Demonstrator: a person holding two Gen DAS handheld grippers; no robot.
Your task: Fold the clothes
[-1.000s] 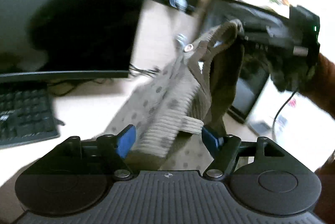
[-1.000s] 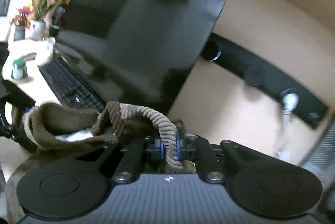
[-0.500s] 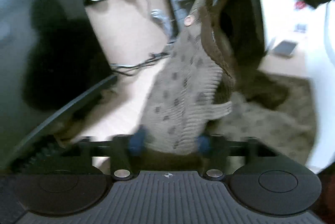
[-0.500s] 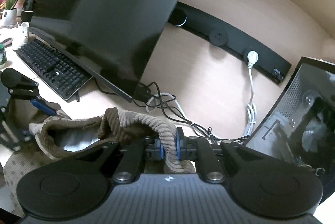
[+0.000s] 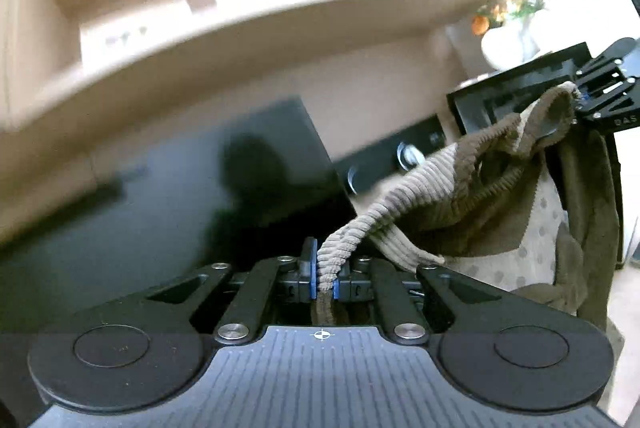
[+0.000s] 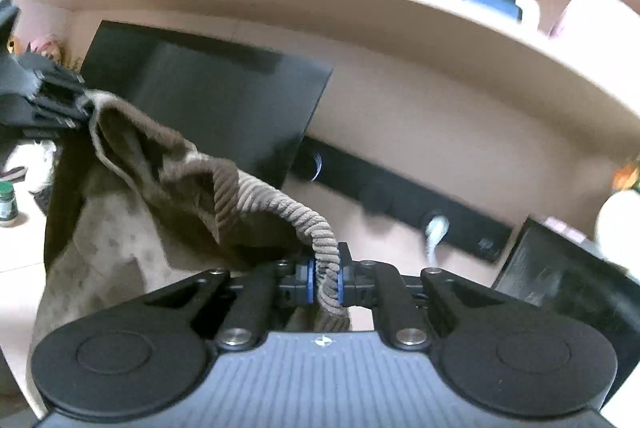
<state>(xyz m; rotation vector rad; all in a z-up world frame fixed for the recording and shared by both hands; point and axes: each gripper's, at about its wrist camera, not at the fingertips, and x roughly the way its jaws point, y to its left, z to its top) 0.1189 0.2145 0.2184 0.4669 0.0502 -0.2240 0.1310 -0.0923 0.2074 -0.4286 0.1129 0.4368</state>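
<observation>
A brown knitted sweater (image 5: 472, 188) with a ribbed edge and a paler dotted body hangs in the air between both grippers. My left gripper (image 5: 325, 282) is shut on its ribbed edge, which bunches between the blue pads. My right gripper (image 6: 325, 282) is shut on another part of the same ribbed edge. The sweater (image 6: 168, 188) sags between the two grips and its body drops down below. From each wrist view the opposite gripper is visible: the right gripper (image 5: 600, 100) at the far right, the left gripper (image 6: 52, 104) at the far left.
A large dark monitor (image 6: 208, 100) stands behind the sweater. A black socket strip (image 6: 404, 200) with a white plug runs along the beige wall. A shelf (image 6: 400, 12) with boxes overhangs above. A vase of flowers (image 5: 508, 28) and a black computer case (image 6: 560, 280) stand at the right.
My left gripper closed on the sweater's ribbed edge and rose sharply, rolling level. The right gripper also lifted with its hold. The sweater came up off the desk and now hangs between them.
</observation>
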